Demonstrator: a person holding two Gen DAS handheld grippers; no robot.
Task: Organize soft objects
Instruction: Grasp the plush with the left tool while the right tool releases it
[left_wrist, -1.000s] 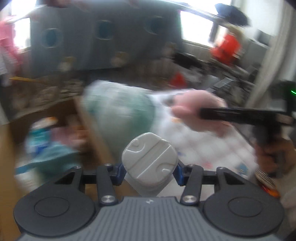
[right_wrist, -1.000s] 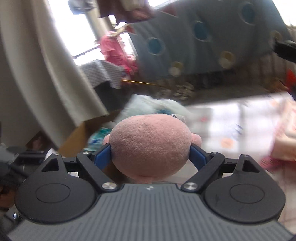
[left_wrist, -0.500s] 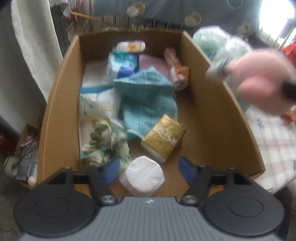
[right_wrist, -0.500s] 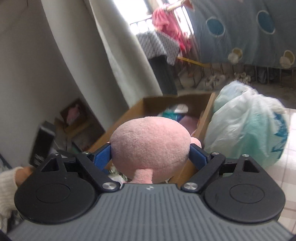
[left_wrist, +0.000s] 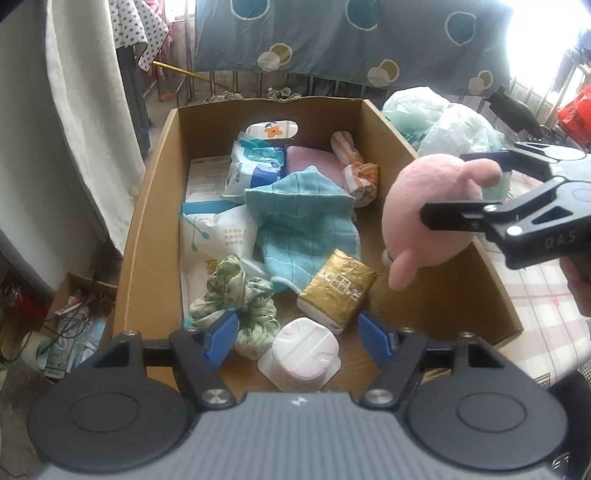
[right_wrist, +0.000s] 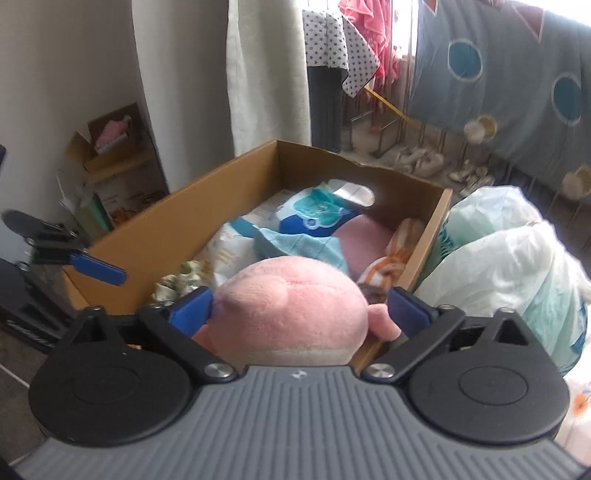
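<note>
An open cardboard box (left_wrist: 147, 206) holds soft goods: a blue cloth (left_wrist: 303, 221), a gold tissue pack (left_wrist: 338, 291), a green knotted cloth (left_wrist: 236, 295) and an orange striped cloth (left_wrist: 354, 170). A white wrapped pack (left_wrist: 299, 354) lies on the box floor at its near end. My left gripper (left_wrist: 297, 338) stands open over it, pads clear of it. A pink plush toy (right_wrist: 288, 314) hangs over the box's right wall between the fingers of my right gripper (right_wrist: 299, 312), whose jaws are opening. Its right pad stands off the plush body.
Pale plastic bags (right_wrist: 509, 251) bulge against the box's right side. A checked tablecloth (left_wrist: 535, 314) lies to the near right. A light curtain (left_wrist: 85, 110) and a small box of clutter (left_wrist: 74, 306) are on the left. A blue dotted sheet (left_wrist: 351, 37) hangs behind.
Both hands swung over to the box. The left gripper let go of the white pack, which now rests on the box floor. The right jaws widened and the plush sank a little.
</note>
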